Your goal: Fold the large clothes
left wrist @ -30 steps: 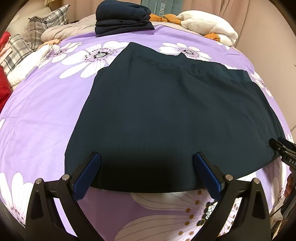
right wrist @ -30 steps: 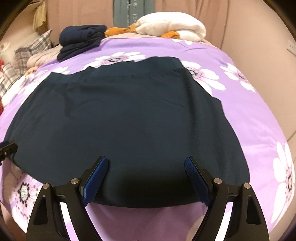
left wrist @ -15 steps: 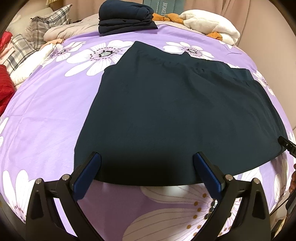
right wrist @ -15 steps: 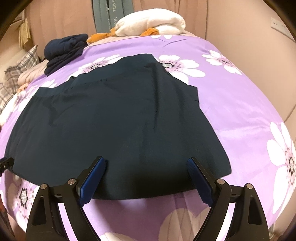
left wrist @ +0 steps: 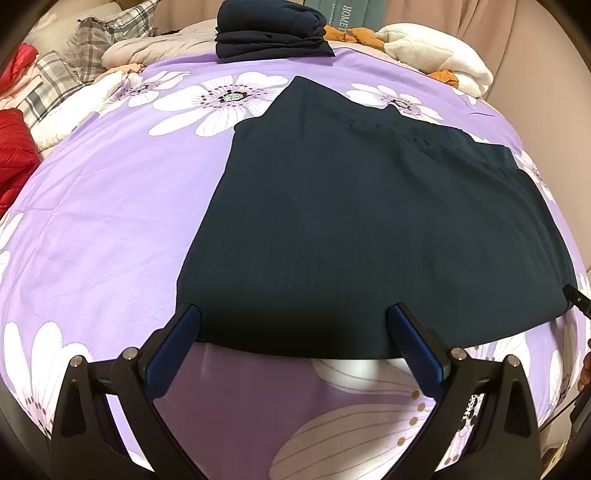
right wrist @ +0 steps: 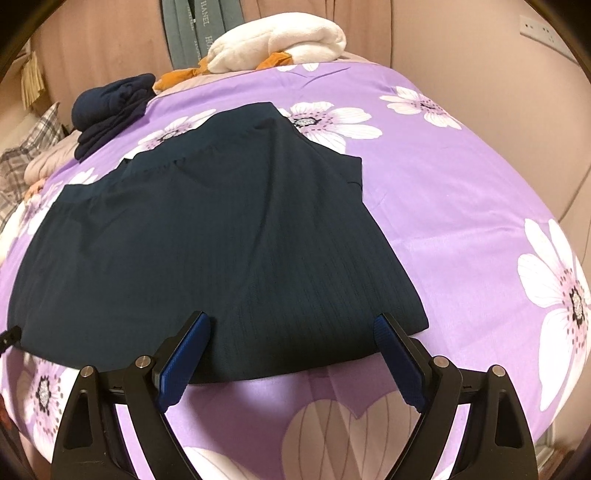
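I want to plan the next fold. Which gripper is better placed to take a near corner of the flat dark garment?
Probably the right gripper: its open jaws sit close beside the dark navy garment's near right corner. The left gripper, also open, faces the hem's middle part, with its corner off to one side.

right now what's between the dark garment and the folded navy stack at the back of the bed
Only bare purple floral bedsheet: in the left wrist view it separates the dark garment from the folded navy stack, with nothing lying on that stretch.
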